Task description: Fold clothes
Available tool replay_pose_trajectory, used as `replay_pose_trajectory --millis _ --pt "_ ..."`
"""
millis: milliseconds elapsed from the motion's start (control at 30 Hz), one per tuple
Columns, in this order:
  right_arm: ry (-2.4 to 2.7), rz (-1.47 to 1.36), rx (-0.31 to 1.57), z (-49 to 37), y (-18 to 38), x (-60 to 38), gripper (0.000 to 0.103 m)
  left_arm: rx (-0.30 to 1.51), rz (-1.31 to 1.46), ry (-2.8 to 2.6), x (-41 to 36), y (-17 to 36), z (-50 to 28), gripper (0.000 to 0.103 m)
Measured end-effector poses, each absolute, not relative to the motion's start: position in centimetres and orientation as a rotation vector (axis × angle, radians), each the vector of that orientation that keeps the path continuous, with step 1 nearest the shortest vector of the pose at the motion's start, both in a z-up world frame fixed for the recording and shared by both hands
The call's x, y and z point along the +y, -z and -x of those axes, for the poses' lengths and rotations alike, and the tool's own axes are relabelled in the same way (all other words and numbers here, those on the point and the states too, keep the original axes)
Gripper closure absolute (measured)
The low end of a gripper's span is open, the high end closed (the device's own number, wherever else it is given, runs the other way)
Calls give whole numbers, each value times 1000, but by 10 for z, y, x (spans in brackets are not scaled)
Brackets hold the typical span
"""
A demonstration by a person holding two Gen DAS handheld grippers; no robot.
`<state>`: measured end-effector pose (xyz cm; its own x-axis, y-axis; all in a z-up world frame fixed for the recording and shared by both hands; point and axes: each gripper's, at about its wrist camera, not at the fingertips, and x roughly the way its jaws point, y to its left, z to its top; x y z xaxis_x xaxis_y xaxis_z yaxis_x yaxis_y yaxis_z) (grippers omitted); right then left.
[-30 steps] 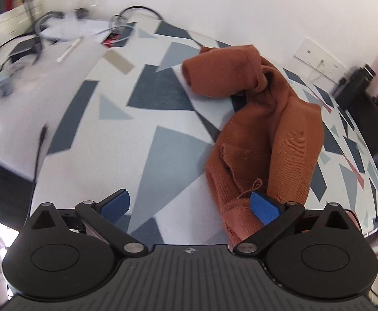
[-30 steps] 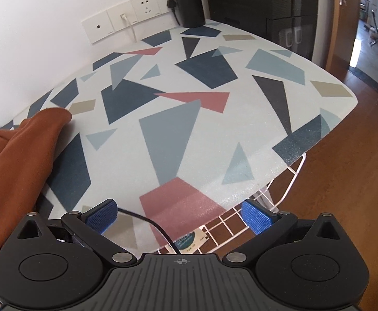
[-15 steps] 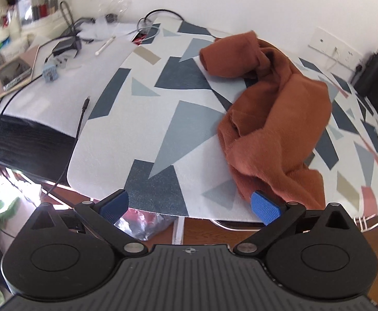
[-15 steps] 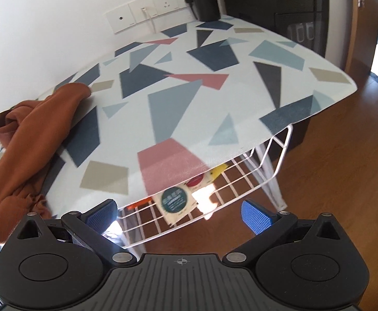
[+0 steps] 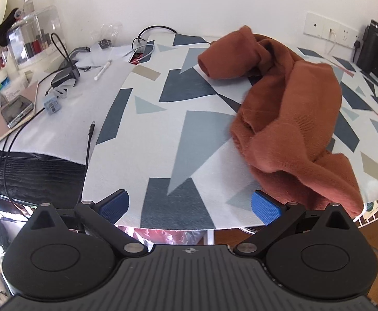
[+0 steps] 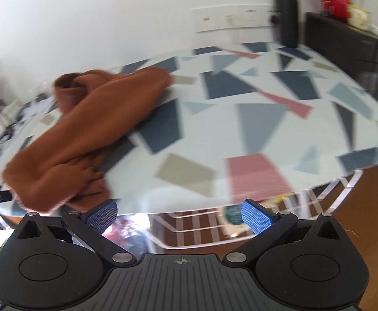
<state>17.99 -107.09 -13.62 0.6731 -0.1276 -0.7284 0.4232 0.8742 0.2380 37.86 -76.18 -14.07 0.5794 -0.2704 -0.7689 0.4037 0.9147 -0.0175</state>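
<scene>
Both grippers (image 5: 190, 204) (image 6: 179, 215) now back off the board edge, jaws spread, empty; rumpled rust knit garment (image 5: 287, 108) on geometric-print cover (image 5: 163, 140)

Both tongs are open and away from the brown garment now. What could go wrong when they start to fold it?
1. The brown garment lies bunched and twisted, with one end hanging over the near edge of the patterned board; a pull toward that side might drag it off.
2. The left tongs and right tongs are both open and empty; pinching the heap blindly may catch several layers at once.
3. The loose cable beside the board could snag.
</scene>
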Motion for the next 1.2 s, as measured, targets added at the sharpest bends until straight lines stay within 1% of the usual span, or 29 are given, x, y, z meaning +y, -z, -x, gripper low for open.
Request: replay_pose_trajectory --millis 167,267,433,567,633,700,733,767,800,833,933,1067,1200 --pt "210 -365 787 -229 133 -1033 1 898 -51 399 -728 147 -405 1" --pt "176 -352 786 -259 126 -1020 1 916 -35 400 -718 152 -416 1" --pt "148 -371 764 -318 112 -1009 1 903 -105 431 -724 160 -425 1" --pt "151 -378 769 -369 109 -1001 7 914 -139 479 -732 167 -433 1" --pt "157 -366 802 -393 113 -998 17 923 -156 501 -737 171 -437 1" --pt "152 -358 855 -411 120 -996 35 932 -172 524 -741 174 -441 1" --pt "149 -350 873 -415 122 -995 56 934 -178 533 -742 175 -443 1" --pt "147 -342 890 -419 125 -994 66 936 -185 541 -744 176 -445 1" --pt "162 -329 889 -418 126 -994 86 938 -191 549 -746 177 -447 1" --pt "174 -326 871 -415 124 -997 95 939 -197 556 -748 178 -449 1" --pt "192 -423 777 -393 115 -1024 96 944 -214 582 -756 179 -453 1" --pt "361 -445 662 -354 100 -1074 97 950 -240 620 -768 180 -457 1" --pt "576 -556 641 -313 114 -1141 97 955 -265 659 -781 181 -461 1"
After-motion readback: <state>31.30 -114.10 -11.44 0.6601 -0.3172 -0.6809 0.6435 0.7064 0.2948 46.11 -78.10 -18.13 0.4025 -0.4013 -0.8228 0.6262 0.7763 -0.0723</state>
